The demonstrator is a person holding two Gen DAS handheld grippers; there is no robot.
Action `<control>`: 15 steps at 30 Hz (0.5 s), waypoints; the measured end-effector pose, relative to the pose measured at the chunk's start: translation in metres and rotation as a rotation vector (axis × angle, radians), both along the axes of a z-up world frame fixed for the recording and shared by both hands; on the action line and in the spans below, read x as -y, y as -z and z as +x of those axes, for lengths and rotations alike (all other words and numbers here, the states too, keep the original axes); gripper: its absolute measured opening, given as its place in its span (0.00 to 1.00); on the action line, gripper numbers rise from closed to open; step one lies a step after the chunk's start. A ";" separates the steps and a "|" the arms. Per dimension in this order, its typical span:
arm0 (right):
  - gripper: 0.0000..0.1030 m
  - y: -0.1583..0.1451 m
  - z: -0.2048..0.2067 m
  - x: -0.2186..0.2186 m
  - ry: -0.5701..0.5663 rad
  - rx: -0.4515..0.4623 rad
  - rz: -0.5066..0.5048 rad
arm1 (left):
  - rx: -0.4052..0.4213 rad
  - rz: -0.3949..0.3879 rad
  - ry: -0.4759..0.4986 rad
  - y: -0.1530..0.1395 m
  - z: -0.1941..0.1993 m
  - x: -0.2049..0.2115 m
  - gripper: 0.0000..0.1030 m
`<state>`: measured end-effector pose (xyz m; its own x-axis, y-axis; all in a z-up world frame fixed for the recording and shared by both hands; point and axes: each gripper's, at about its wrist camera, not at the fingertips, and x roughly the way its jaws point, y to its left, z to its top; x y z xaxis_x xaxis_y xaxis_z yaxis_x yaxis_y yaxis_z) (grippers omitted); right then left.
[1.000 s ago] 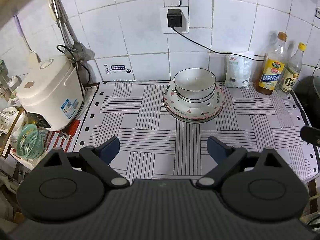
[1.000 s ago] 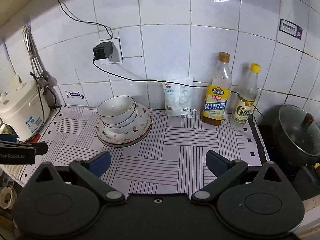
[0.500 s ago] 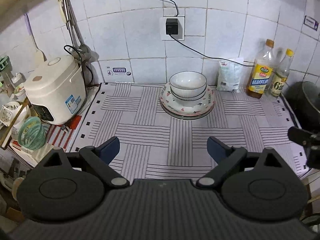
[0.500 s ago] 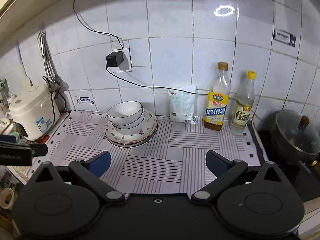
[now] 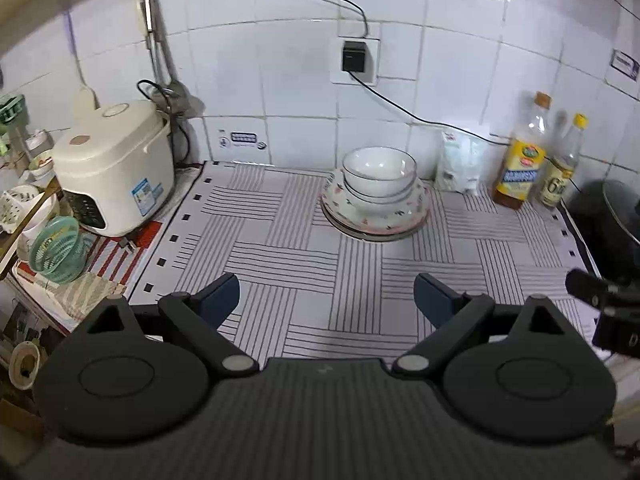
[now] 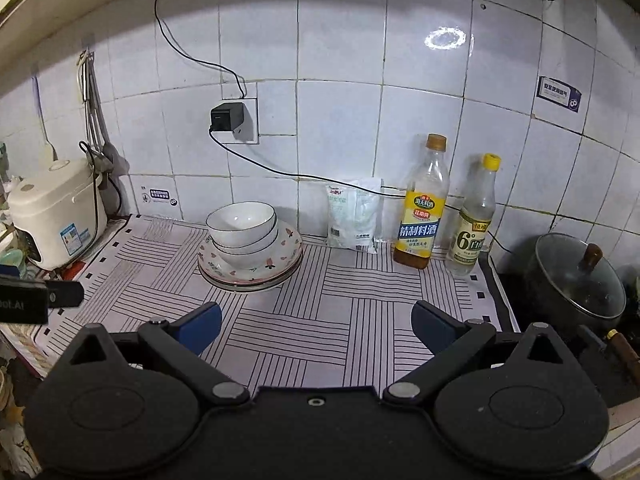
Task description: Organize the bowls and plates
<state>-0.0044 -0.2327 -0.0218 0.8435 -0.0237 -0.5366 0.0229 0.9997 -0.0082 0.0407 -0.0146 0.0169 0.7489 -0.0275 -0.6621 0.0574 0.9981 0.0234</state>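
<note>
Both tongs (empty) retreated; white bowls (image 5: 378,172) crown floral plates (image 5: 412,213).

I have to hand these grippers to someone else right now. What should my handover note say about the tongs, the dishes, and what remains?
Left tongs: open, empty, above the striped mat, short of the dishes.
Right tongs: open, empty, likewise held back.
Dishes: white dark-rimmed bowls nested on the floral plates, one pile near the tiled wall, left of the white salt bag.
Done: everything looks stacked together.
Left: probably nothing; check the pile sits steady.
</note>
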 end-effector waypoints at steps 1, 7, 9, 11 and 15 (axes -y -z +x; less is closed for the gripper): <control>0.99 0.002 0.000 -0.001 -0.001 -0.001 -0.001 | 0.000 -0.001 -0.004 0.000 0.001 -0.001 0.92; 0.99 0.009 0.004 -0.004 0.003 -0.011 0.003 | 0.006 0.001 -0.009 0.003 0.002 -0.003 0.92; 0.99 0.010 0.005 -0.004 0.005 -0.012 0.007 | 0.005 0.016 0.002 0.005 0.003 -0.002 0.92; 0.99 0.010 0.006 -0.004 0.004 -0.015 0.012 | 0.005 0.034 0.008 0.006 0.004 -0.001 0.92; 0.99 0.011 0.007 -0.006 0.001 -0.018 0.009 | -0.006 0.028 0.009 0.009 0.006 -0.002 0.92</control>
